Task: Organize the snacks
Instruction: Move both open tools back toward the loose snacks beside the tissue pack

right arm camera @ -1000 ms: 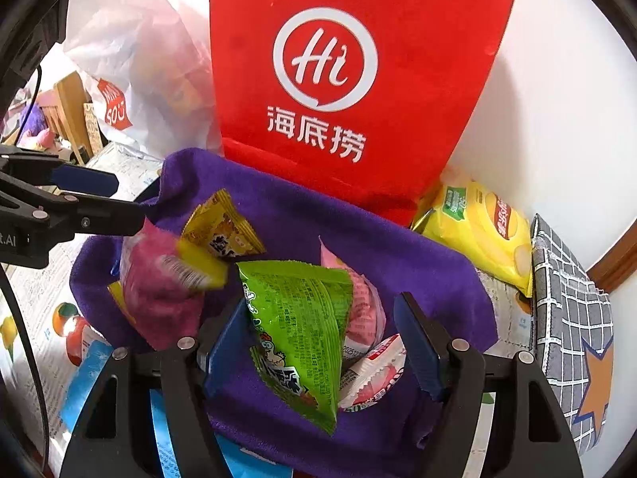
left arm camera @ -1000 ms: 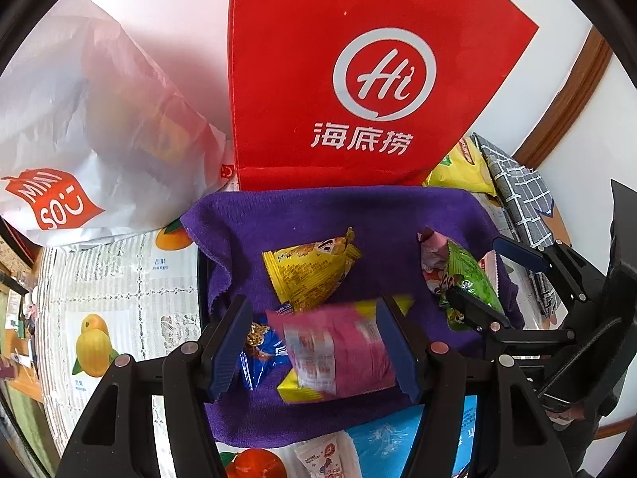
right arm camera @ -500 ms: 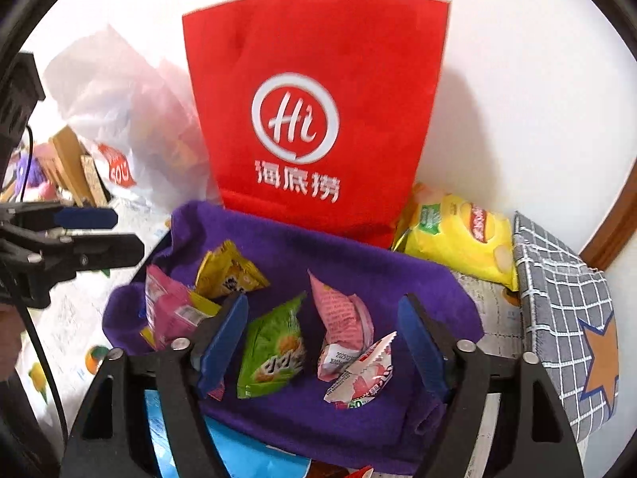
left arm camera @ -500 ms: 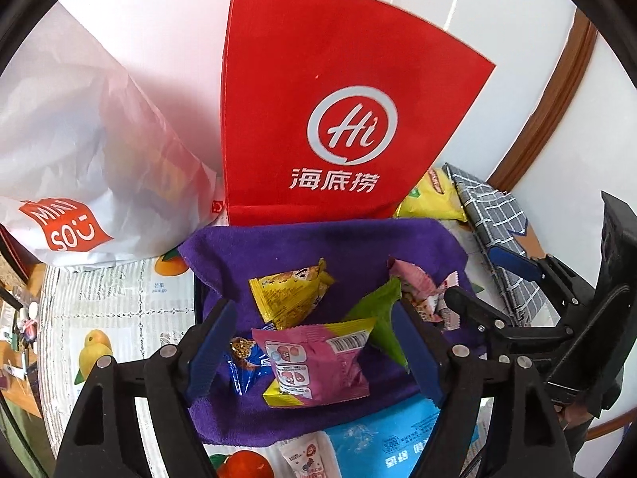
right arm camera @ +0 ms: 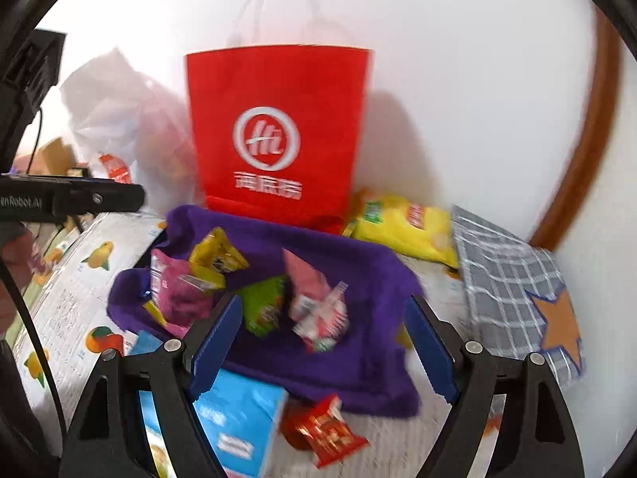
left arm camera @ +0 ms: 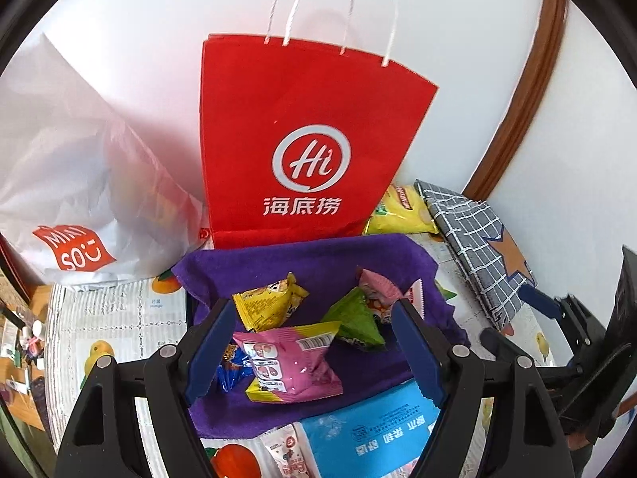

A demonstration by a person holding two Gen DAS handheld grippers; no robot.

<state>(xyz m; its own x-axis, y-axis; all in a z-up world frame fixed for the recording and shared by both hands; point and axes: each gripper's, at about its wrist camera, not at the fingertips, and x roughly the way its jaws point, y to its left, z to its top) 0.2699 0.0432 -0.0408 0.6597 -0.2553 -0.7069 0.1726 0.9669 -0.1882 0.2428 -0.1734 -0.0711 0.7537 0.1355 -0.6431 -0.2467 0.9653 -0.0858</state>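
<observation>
Left to right over the purple cloth (left arm camera: 318,255) on the counter (left arm camera: 119,318): yellow packet (left arm camera: 266,304), pink packet (left arm camera: 290,362), green packet (left arm camera: 356,320), pale pink packet (left arm camera: 376,285). All lie loose in the cloth-lined tray, in front of the red paper bag (left arm camera: 302,139).

We judge these as light, air-puffed foil pillows: soft, crinkly, slippery on the faces. Best hold is probably the crimped end seam or across the flat middle; a corner would likely slide out.

Left gripper (left arm camera: 314,352) stands spread, nothing pinched; the pink packet lies below and between the jaws, untouched. Right gripper (right arm camera: 322,342) likewise spread and empty, above the green one; that view is blurred.

Against a second ago: both grippers' jaws have just been opening. The pink and green packets, then between the jaws, now rest on the cloth. Both cameras see more of the bag.
</observation>
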